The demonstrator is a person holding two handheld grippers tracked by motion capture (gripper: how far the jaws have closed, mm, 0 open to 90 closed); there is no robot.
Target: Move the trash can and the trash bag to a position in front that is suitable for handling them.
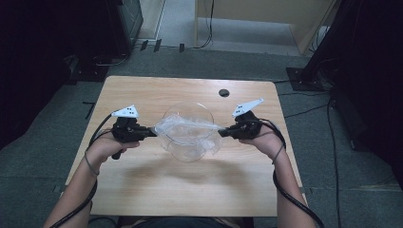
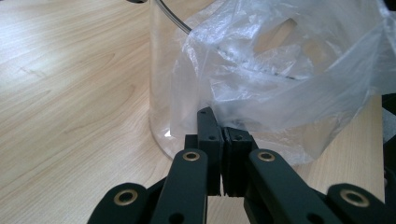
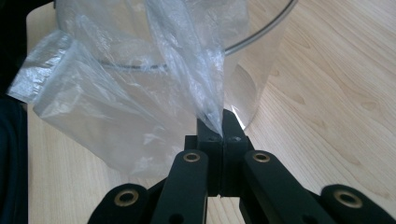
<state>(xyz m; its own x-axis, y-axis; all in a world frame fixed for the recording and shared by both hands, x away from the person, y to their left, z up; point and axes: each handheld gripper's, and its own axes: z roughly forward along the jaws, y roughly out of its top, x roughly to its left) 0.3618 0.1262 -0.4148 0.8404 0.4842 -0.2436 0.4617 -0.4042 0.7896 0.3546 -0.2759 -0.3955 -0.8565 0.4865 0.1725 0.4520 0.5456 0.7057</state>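
One clear glass bowl (image 1: 188, 135) stands on the wooden surface (image 1: 142, 185), roughly midway between its left and right edges and a little nearer the far edge than the near one. One clear plastic bag (image 1: 190, 126) is stretched across the bowl's round rim; part of the film sags down inside the bowl and part hangs outside its wall. Whether anything else is in the bowl cannot be told.

The bag is thin, transparent and heavily creased, with pale highlights along its folds. In the left gripper view the bag (image 2: 280, 79) billows in front of the bowl wall (image 2: 161, 93); in the right gripper view it (image 3: 140, 93) narrows to a gathered strip at the jaws, with the bowl (image 3: 252, 79) behind it.

Two hand-held grippers are in use — one at each side of the bowl. The left hand-held gripper (image 1: 151, 133) has its jaws clamped together on the bag's left edge (image 2: 223, 135). The right hand-held gripper (image 1: 223, 133) likewise has its jaws pressed together, pinching the bag's right edge (image 3: 220, 133).

A round dark hole (image 1: 224, 92) lies near the far edge of the surface.
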